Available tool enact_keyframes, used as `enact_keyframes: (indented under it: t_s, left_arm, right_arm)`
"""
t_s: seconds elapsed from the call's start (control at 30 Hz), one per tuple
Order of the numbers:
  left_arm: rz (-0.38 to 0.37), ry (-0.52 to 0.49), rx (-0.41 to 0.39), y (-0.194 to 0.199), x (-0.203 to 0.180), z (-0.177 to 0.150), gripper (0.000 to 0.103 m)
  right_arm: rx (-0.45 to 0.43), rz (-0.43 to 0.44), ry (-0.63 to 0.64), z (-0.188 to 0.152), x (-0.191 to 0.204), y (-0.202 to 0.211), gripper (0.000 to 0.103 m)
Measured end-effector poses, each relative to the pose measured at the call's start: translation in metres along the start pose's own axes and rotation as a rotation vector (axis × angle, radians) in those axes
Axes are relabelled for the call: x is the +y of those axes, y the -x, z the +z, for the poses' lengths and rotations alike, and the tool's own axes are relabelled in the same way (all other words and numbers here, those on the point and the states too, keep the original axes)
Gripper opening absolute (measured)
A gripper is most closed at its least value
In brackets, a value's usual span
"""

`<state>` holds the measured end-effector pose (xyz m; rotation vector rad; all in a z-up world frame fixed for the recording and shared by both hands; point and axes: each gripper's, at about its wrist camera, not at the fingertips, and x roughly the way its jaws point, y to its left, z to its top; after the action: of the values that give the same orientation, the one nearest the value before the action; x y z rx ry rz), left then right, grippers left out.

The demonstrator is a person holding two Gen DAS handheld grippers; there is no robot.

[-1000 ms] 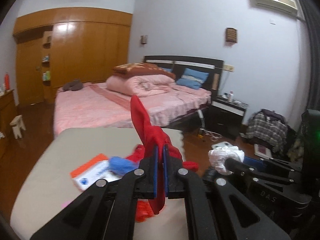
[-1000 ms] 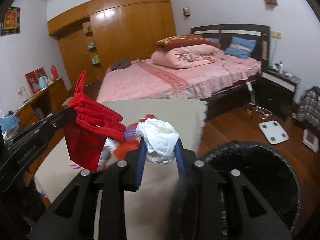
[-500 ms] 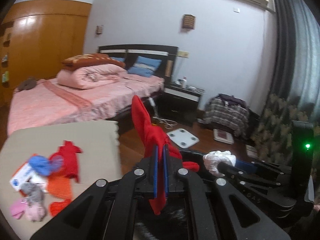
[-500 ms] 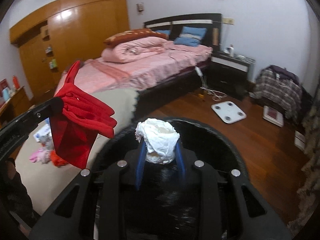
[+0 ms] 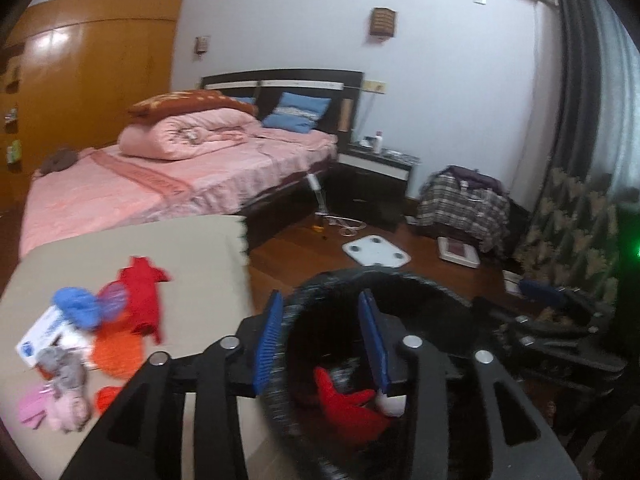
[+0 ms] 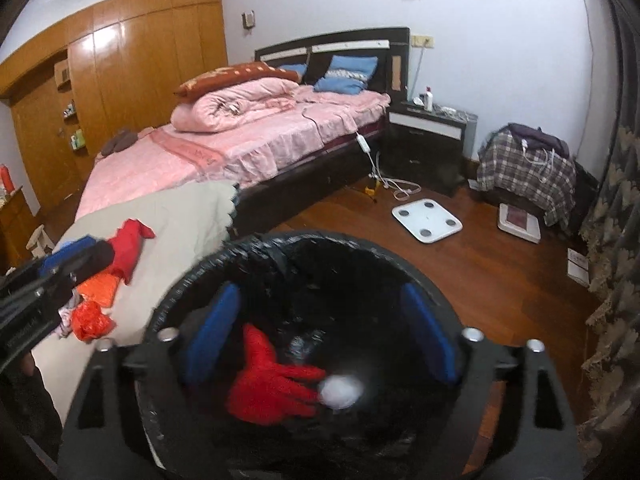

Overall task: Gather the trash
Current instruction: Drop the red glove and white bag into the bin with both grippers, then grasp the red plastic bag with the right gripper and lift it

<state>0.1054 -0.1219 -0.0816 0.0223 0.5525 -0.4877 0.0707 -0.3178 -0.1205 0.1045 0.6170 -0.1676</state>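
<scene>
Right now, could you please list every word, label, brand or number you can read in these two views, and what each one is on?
None can be read.
White and blue box on the table: printing too blurred.
Side of the left gripper, seen from the right wrist: a faint marking, too blurred.
Bottle on the nightstand: too small to show any label.

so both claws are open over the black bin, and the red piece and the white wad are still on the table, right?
Not quite. Both claws, left claw and right claw, are open over the black bin, but the red piece and the white wad lie inside the bin, not on the table. The right wrist view shows it; both claws have just been opening, nothing between them.
</scene>
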Motion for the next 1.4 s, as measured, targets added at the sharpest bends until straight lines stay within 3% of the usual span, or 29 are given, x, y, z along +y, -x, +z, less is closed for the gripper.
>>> enact_keyframes:
  t_s: [0.33, 0.63, 0.87, 1.3, 1.4]
  left_arm:
    - [0.254, 0.063, -0.008, 0.044, 0.09, -0.025, 0.064]
    - [0.441, 0.152, 0.035, 0.082, 0.169, -0.067, 0.067]
    - [0.489, 0.191, 0.057, 0.089, 0.203, -0.088, 0.067]
    - [0.505, 0.235, 0.079, 0.082, 0.225, -0.102, 0.067]
    - [0.505, 0.24, 0.084, 0.079, 0.229, -0.104, 0.067]
  right_arm:
    - [-0.009, 0.166, 0.073, 0.006, 0.086, -0.007, 0.093]
    - [0.031, 0.309, 0.163, -0.003, 0.172, -0.023, 0.093]
    - [0.083, 0.344, 0.226, -0.022, 0.221, -0.045, 0.093]
    - [0.165, 0.386, 0.303, -0.048, 0.277, -0.082, 0.092]
    - [0.185, 0.388, 0.319, -0.053, 0.285, -0.089, 0.086]
